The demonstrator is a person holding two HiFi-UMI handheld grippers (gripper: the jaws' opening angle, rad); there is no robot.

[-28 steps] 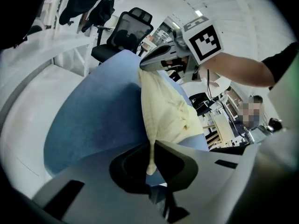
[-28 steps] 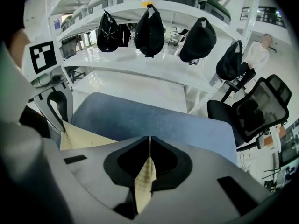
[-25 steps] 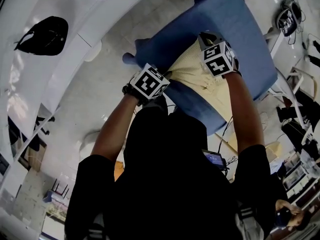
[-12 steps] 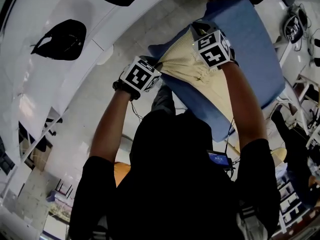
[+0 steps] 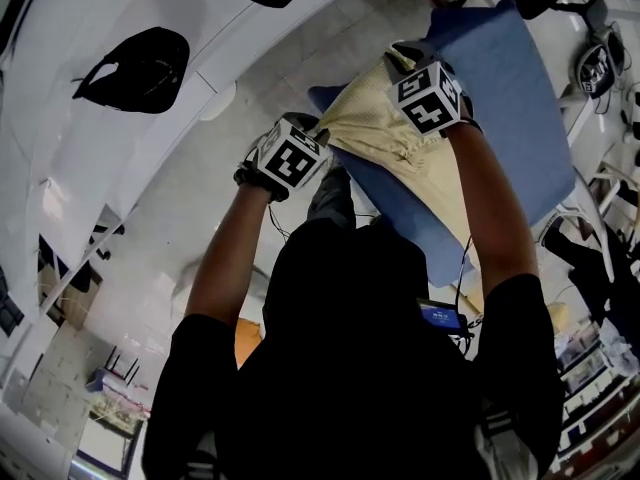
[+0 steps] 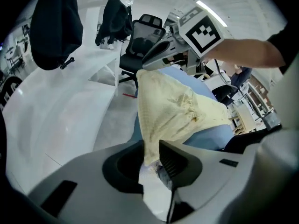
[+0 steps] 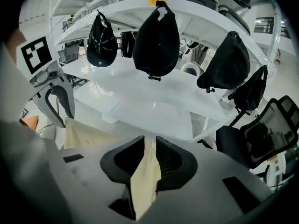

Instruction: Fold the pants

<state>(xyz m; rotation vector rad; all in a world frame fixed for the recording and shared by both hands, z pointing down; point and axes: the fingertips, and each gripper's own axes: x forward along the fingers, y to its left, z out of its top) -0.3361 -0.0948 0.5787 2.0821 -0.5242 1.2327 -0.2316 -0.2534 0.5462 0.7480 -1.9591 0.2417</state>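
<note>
Pale yellow pants point(image 5: 400, 163) lie on a blue table point(image 5: 520, 98), one edge lifted and stretched between my two grippers. My left gripper point(image 5: 318, 130) pinches one corner at the table's near-left corner. In the left gripper view the cloth point(image 6: 173, 106) runs taut from those jaws point(image 6: 152, 146) up to the right gripper point(image 6: 159, 55). My right gripper point(image 5: 402, 60) grips the other corner, and a strip of cloth point(image 7: 145, 176) fills its jaws point(image 7: 150, 143). Both pairs of jaws have just been opening a little, with the cloth still touching both pads.
A white curved rack point(image 7: 140, 97) with several black caps and bags point(image 7: 156, 36) stands beyond the table. A black cap point(image 5: 135, 68) lies on its shelf at the left. A black office chair point(image 6: 145, 36) stands past the table's far end. Shelves with clutter fill the right point(image 5: 600, 268).
Both grippers have carried the pants' edge up and leftward in the head view, toward the table's far-left corner. More yellow cloth now lies spread over the blue top.
</note>
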